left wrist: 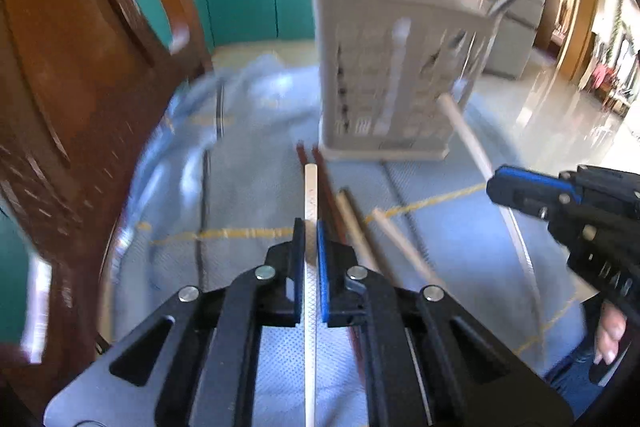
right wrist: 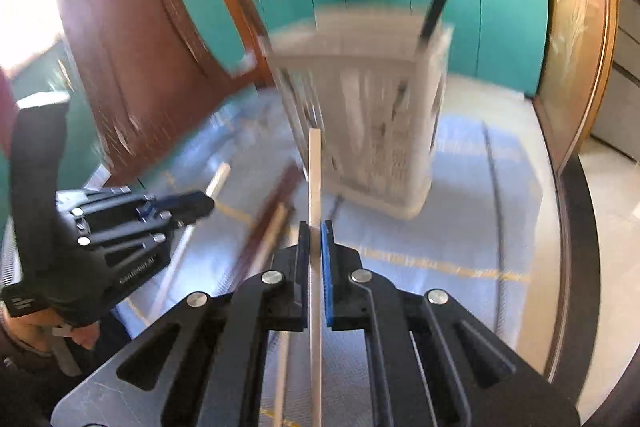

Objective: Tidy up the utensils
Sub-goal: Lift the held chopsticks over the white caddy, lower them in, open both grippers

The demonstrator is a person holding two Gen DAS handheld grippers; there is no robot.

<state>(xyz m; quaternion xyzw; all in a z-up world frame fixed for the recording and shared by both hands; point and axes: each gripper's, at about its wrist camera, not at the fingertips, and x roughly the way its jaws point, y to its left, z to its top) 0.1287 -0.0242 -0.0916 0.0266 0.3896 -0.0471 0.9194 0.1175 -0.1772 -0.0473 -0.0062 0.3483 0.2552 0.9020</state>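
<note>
Left gripper and right gripper each clamp 1 white chopstick, apparently a pair bound for the basket.

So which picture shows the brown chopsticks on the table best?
The left wrist view: the dark reddish-brown chopsticks lie just right of the white stick, fairly sharp. In the right wrist view they are a blurred streak beside a pale stick.
</note>
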